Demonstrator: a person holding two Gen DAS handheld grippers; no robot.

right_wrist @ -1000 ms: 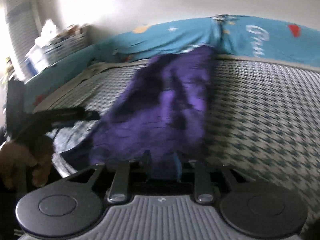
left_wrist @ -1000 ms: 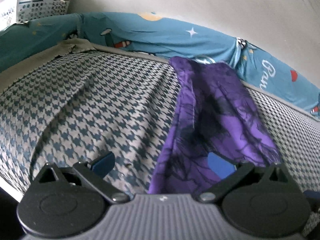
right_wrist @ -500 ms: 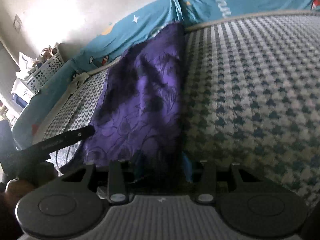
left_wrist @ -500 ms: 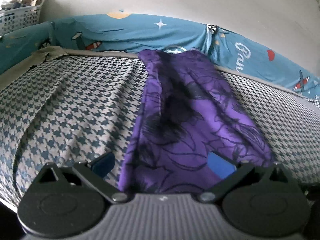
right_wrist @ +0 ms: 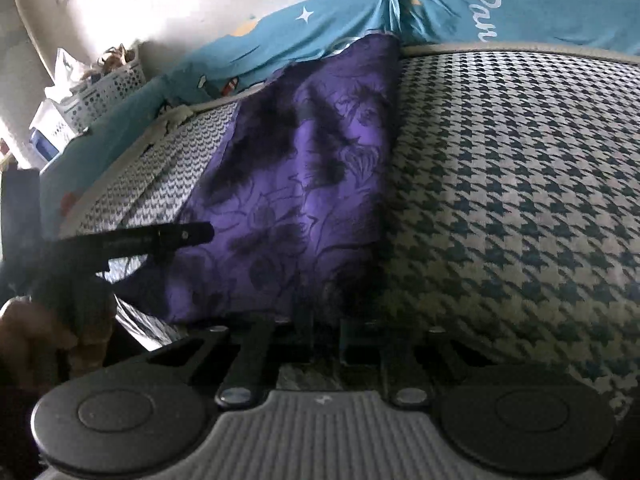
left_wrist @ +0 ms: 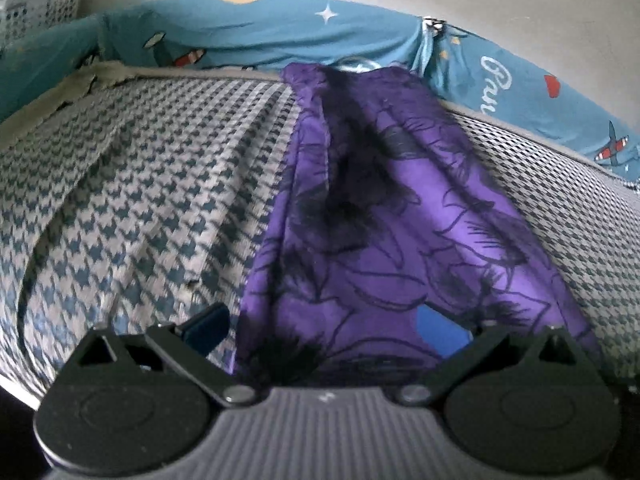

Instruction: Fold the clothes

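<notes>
Since a second ago my left gripper (left_wrist: 320,328) slid over the purple garment's (left_wrist: 384,216) near hem, fingers spread; my right gripper (right_wrist: 326,334) stays clenched on its corner. Next, the left must close.

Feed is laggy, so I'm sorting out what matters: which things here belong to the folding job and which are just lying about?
Job: purple cloth; left gripper, open; right gripper, shut on the cloth.

Lying about: checked bedcover; blue cartoon sheet; white basket.

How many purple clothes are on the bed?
1. The purple garment lies stretched along the houndstooth bed cover, its near edge at both grippers, its far end by the teal bumper. None other shows.
</notes>
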